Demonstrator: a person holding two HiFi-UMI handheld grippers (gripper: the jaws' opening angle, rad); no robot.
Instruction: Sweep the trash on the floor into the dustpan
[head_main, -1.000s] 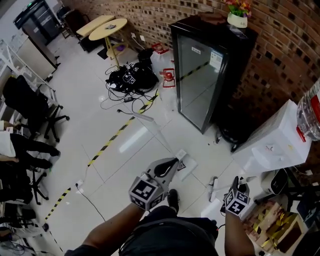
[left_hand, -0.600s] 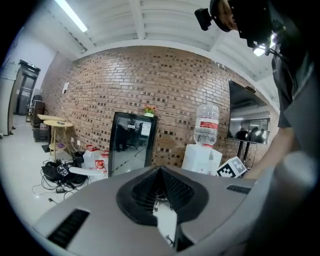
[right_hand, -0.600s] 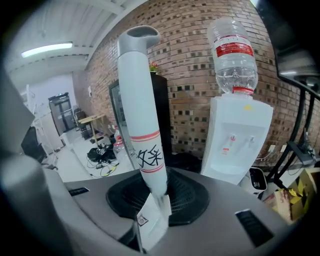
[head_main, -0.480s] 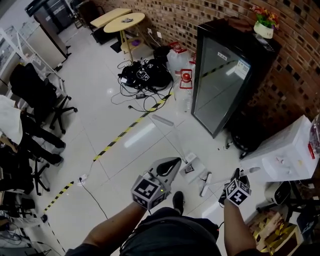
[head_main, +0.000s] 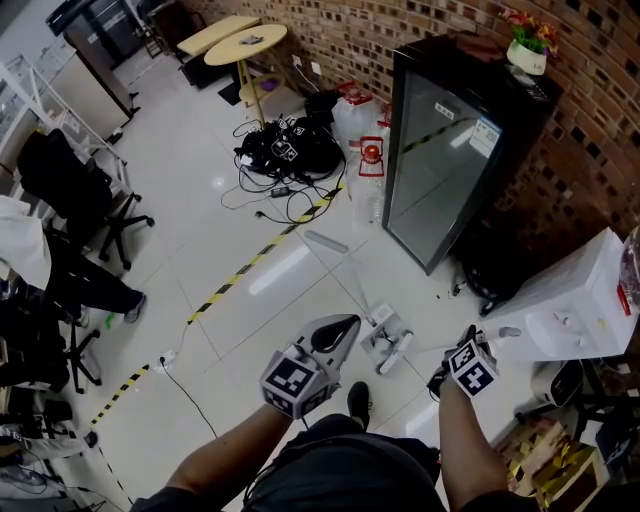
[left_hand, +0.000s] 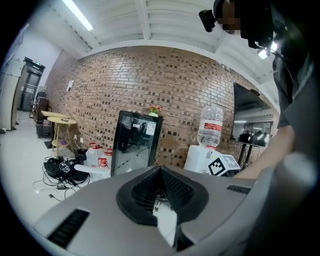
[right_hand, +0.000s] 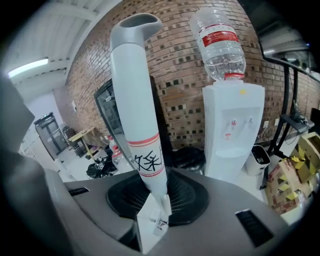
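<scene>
This is an office common area. A brick wall (head_main: 590, 90) bounds a white tiled floor (head_main: 200, 230) marked with yellow-and-black striped tape (head_main: 240, 272). Swivel chairs (head_main: 85, 195) stand along the left edge and two round tables (head_main: 240, 45) at the far end. By the wall stand a glass-door drinks fridge (head_main: 440, 150), water jugs (head_main: 365, 145) and a water dispenser (head_main: 570, 310), with a heap of cables (head_main: 280, 155) beside them.

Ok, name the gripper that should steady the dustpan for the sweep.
Left, most likely. The left gripper holds nothing and, in the head view, sits right beside the dustpan. The right gripper is shut on the broom handle.
</scene>
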